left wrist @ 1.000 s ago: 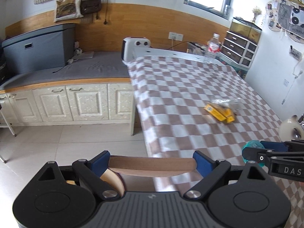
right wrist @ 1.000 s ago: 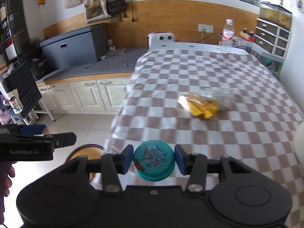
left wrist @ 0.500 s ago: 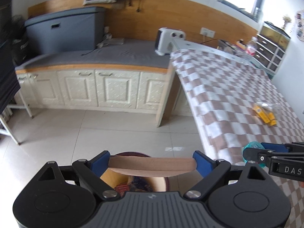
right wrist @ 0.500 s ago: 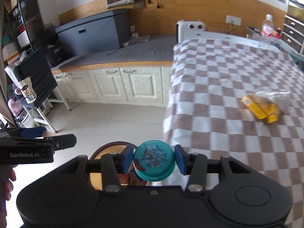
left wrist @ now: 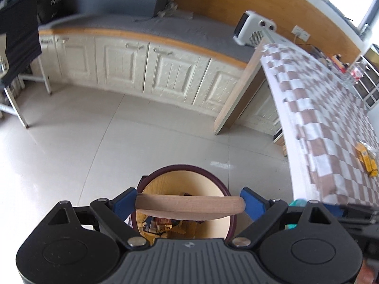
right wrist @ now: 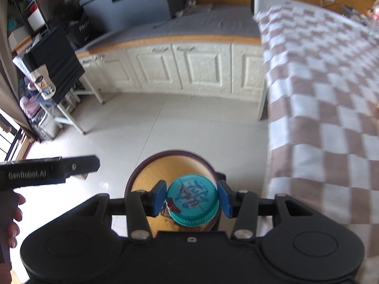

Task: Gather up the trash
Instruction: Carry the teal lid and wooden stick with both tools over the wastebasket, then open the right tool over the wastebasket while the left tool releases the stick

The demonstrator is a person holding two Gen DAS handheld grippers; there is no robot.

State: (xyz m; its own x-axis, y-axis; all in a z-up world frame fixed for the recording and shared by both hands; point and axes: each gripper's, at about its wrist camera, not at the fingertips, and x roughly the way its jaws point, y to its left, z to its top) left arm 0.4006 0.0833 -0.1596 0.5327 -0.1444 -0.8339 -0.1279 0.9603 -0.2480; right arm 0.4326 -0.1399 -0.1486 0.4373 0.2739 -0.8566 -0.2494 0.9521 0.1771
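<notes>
Left tool [left wrist: 189, 204]: clamped on flat tan wooden slat [left wrist: 189, 205], lower centre. Right tool [right wrist: 192, 197]: clamped on round teal plastic lid [right wrist: 192, 197], lower centre. Both have swung off the checked-cloth surface [right wrist: 331, 108] to hang above round, maroon-rimmed bin [left wrist: 222, 187] on the floor. Release likely next; yellow packet [left wrist: 366, 159] remains, right edge.

Bright daylight, motion blur, fisheye warp

Readable: "GenRobot.AI" in pale letters along the side of the left gripper [right wrist: 49, 171], left of the bin [right wrist: 132, 179]. Blue print on the teal lid [right wrist: 192, 195] above the bin too stylised to make out; white lettering on the black box [right wrist: 81, 29] blurred.
</notes>
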